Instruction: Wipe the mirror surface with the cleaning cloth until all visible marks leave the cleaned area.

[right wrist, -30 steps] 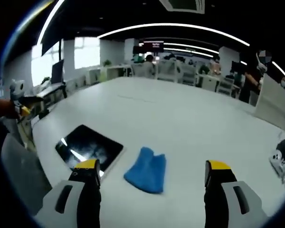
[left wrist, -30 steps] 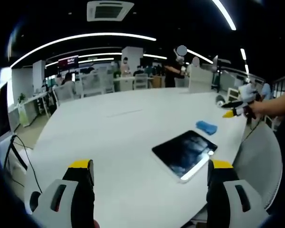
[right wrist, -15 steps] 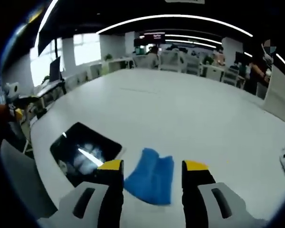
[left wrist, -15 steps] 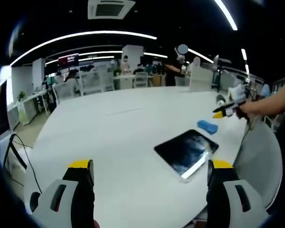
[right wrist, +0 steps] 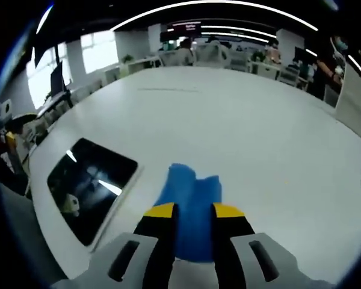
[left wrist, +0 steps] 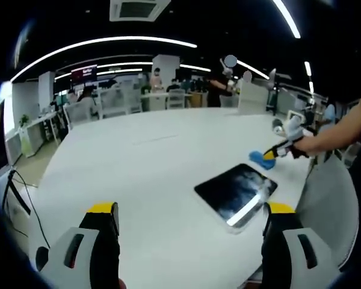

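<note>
Right gripper view: claw pinches cloth.

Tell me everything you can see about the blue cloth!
The blue cloth is soft-looking, bright blue and rumpled, with a fold down its middle and two bumps at its far edge. It lies on the white table, beside the dark mirror but apart from it. The right gripper has its yellow-tipped jaws closed in on the cloth's near part, pinching it. In the left gripper view it is a small blue patch past the mirror.
</note>
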`<state>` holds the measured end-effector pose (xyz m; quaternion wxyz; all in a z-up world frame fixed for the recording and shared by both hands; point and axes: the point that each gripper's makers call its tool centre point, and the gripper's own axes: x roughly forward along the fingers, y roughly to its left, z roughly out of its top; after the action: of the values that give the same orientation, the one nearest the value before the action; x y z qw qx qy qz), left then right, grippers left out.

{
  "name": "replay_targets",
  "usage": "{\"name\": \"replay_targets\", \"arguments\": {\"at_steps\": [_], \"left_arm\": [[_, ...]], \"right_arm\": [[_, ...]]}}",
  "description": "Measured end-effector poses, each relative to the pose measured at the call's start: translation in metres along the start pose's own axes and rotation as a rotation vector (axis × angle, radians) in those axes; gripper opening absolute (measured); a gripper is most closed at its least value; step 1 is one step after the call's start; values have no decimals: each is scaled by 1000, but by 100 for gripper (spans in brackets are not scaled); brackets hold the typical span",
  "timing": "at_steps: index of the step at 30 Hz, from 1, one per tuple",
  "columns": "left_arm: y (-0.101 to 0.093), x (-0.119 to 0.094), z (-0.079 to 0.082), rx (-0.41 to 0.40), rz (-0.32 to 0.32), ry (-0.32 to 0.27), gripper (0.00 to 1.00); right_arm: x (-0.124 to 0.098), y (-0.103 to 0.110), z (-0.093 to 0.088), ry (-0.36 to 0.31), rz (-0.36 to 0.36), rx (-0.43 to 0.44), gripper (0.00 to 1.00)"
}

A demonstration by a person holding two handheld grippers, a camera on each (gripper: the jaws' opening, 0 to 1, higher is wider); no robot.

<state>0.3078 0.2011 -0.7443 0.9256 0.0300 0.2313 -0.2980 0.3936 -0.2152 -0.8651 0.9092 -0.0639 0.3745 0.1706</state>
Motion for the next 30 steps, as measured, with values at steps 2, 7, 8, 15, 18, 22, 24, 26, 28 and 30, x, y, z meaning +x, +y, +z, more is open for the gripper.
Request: {"name": "replay_targets", "arguments": {"at_steps": [2, 7, 8, 15, 18, 22, 24, 26, 28, 30], "left_arm": [[0, 0, -1, -1, 1, 4, 99], [5, -1, -4, -10, 10, 9, 99], [5, -1, -5, -10, 11, 9, 99], [4, 1, -8, -17, 13, 11, 99], [2, 2, -6, -18, 11, 5, 99], [1, 2, -6, -18, 11, 4, 99], [1, 2, -6, -15, 9, 3, 99], [1, 2, -5, -15, 9, 1, 99], [1, 2, -6, -15, 11, -1, 99], [1, 2, -7, -18, 11, -3, 99]], "right_arm": [[4, 2, -2, 17, 0, 1, 16], [7, 6, -8, 39, -31, -14, 2], [6, 6, -8, 37, -36, -6, 1], [4, 6, -8, 64, -31, 111, 0], [-3, 5, -2, 42, -31, 143, 0], [-12, 10, 10, 8, -9, 193, 0], [-17, 14, 20, -10, -5, 181, 0], [-20, 18, 27, -25, 7, 190, 0], [-23, 23, 35, -42, 8, 181, 0], [-23, 33, 41, -55, 35, 184, 0]]}}
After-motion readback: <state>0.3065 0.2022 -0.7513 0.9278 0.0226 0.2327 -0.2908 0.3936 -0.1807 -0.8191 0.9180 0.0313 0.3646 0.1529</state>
